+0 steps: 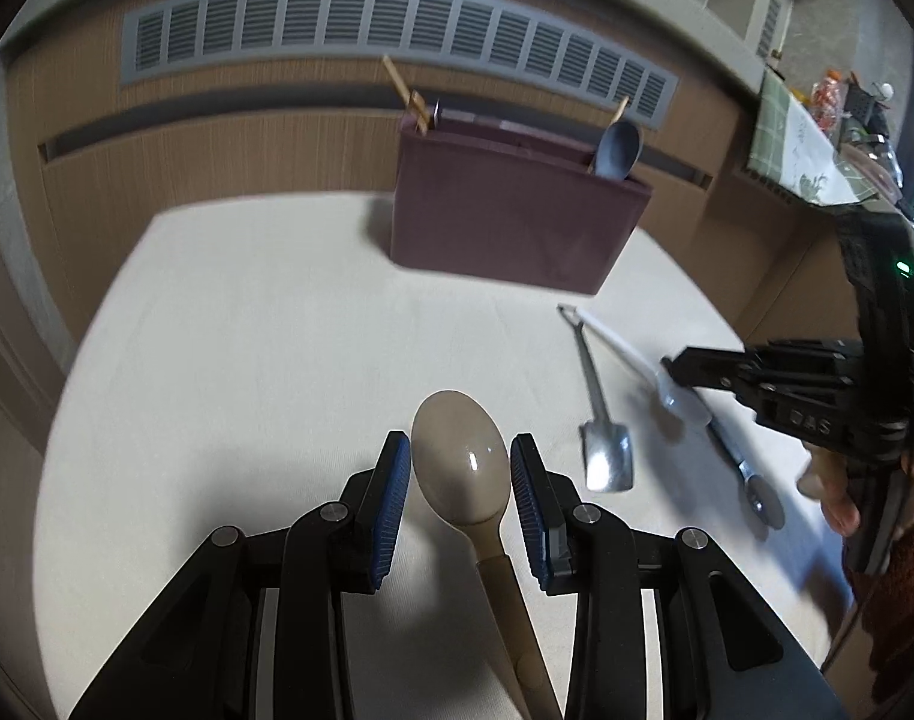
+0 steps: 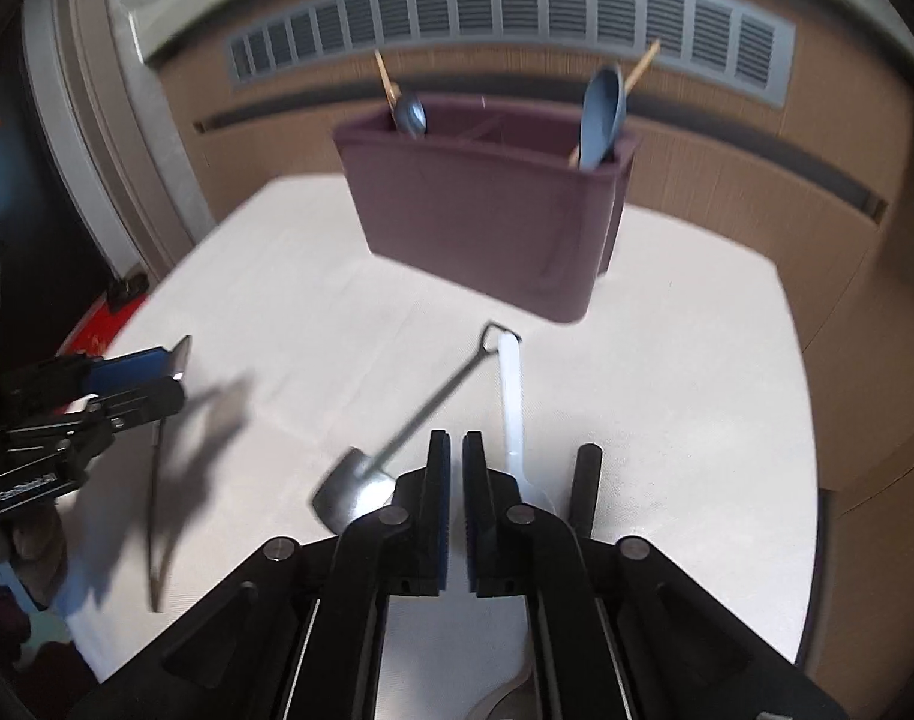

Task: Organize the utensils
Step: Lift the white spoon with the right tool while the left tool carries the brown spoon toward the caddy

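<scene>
A beige spoon (image 1: pixel 463 462) lies on the white table between the open jaws of my left gripper (image 1: pixel 460 468), its handle running back under the gripper. My right gripper (image 2: pixel 455 450) is shut and empty above a metal shovel-shaped spoon (image 2: pixel 361 489) and a white plastic spoon (image 2: pixel 511 402). Both show in the left wrist view, the shovel spoon (image 1: pixel 604 453) and white spoon (image 1: pixel 619 351) right of my left gripper. A maroon organizer (image 1: pixel 511 216) at the table's back holds a blue spoon (image 1: pixel 618 150) and wooden chopsticks (image 1: pixel 406 90).
A black-handled pizza cutter (image 1: pixel 751 474) lies at the table's right edge. The table (image 1: pixel 247 330) ends near a wood-panelled wall with a vent. A cluttered shelf (image 1: pixel 817 138) stands at the far right.
</scene>
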The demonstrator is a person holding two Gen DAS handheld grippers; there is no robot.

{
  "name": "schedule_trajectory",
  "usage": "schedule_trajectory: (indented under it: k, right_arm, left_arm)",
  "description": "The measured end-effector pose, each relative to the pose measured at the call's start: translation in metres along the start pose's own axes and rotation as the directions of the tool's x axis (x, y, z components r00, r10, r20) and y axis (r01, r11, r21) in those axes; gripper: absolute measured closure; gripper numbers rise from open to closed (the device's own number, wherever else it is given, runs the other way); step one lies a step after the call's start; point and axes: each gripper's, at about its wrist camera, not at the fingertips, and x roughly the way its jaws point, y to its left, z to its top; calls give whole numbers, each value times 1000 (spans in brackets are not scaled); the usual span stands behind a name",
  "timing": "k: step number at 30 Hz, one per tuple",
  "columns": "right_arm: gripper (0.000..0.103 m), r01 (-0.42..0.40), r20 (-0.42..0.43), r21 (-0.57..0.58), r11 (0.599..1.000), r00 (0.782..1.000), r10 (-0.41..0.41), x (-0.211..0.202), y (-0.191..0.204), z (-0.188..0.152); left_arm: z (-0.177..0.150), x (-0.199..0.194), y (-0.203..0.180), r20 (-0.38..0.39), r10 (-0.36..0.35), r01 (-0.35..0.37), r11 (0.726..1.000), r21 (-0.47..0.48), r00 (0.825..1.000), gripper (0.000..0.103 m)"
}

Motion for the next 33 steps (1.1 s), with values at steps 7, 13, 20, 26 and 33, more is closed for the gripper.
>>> schedule_trajectory:
  k: [7, 13, 20, 26, 33]
  right_arm:
    - [88, 111, -118, -73, 991, 986, -119, 53, -7, 16]
    - [92, 91, -112, -7, 996, 990, -92, 66, -14, 32]
    - [94, 154, -6, -13, 988, 988, -154, 33, 1, 21]
    - [94, 136, 92, 16, 991, 986, -137, -2, 5, 15]
    - [95, 114, 199, 74, 991, 972, -127, -35, 2, 24]
  left_arm:
    - [-4, 8, 9, -26, 5, -6, 999, -32, 1000, 67]
    - [-3, 7, 17, -19, 3, -4, 999, -52, 1000, 67]
    - [-1, 4, 22, -3, 5, -5, 997, -79, 1000, 68]
    - [9, -5, 11, 32, 3, -2, 999, -51, 999, 68]
    - [56, -32, -9, 185, 4, -7, 1000, 13, 983, 69]
